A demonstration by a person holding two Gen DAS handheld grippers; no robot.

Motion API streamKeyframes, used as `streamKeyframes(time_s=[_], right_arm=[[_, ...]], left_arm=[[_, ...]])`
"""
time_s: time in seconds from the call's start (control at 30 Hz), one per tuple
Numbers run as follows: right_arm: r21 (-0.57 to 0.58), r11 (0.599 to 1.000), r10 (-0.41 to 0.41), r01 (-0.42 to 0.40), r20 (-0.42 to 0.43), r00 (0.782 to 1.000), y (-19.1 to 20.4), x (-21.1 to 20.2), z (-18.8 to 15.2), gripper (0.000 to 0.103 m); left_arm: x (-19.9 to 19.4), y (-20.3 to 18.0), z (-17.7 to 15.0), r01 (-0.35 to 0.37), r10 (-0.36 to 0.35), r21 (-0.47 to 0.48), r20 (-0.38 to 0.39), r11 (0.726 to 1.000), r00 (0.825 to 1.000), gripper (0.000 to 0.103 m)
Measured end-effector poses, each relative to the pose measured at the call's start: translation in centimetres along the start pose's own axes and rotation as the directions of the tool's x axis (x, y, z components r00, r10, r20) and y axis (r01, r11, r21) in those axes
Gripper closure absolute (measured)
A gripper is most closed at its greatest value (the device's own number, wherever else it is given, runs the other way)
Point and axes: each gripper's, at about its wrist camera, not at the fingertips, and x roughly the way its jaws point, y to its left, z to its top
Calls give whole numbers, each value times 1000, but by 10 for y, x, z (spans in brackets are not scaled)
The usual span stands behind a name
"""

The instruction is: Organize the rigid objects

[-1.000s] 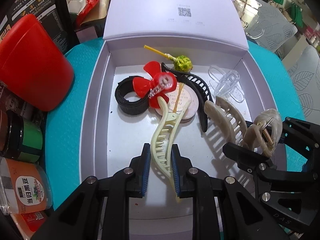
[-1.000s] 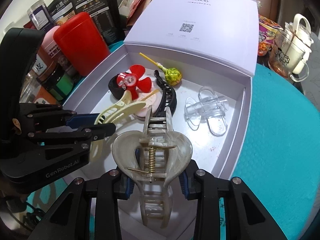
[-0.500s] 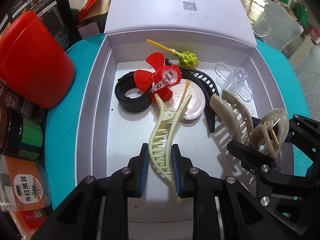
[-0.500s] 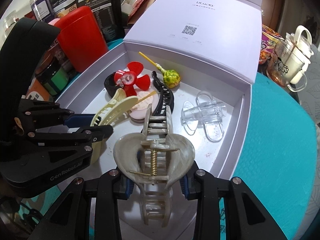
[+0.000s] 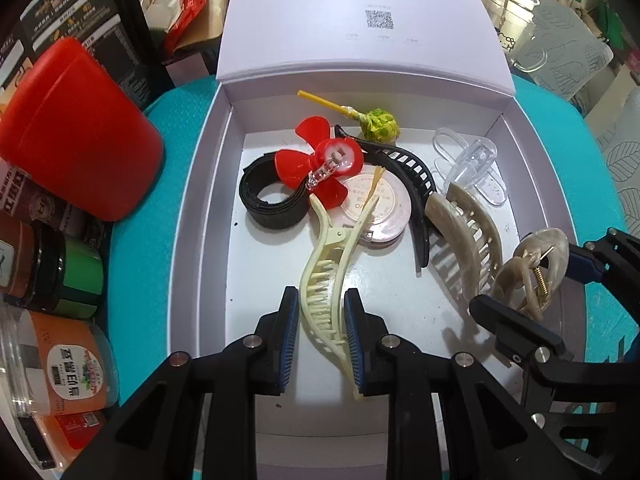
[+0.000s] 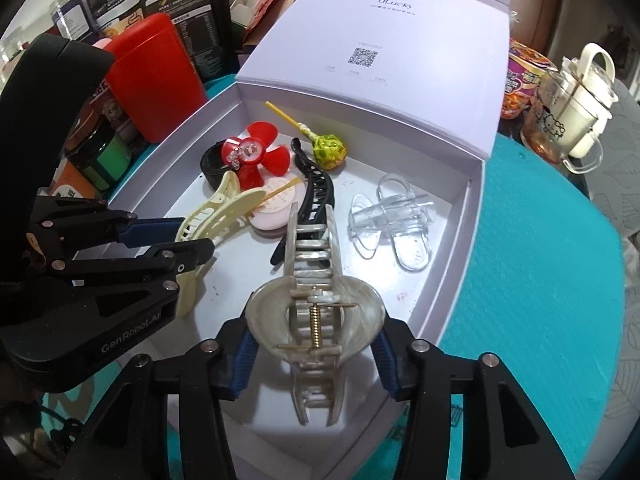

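Box: white, lid up, on the teal tabletop.
Right claw: clamped on the marbled clip, over the box's near right part.
Left claw: gripping the cream clip, over the box's near middle.
Lollipop: by the box's back wall.

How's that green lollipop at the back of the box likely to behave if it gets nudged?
The lollipop would probably roll or pivot, since its head looks round and its thin yellow stick lies free. It likely weighs little, so a light touch could send it against the black hair clip beside it. Its crinkled wrapper may feel slippery.
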Motion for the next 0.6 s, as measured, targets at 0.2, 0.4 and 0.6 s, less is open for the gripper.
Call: streamKeyframes(time_s=[0.2,0.4,0.6], right_arm=[[8,1000,-16,16,20,1000,-2,-16,1,47],[7,999,-47,47,43,998,-5,-36,3,47],[25,999,-45,43,78,996,-3,-59,4,47]], left_arm=[[-14,-1,3,24,-25,-35,-4,999,1000,43],[-38,4,2,30,-28,-77,30,997,999,31],[-65,11,2,24,-19,-75,64,997,998,31]])
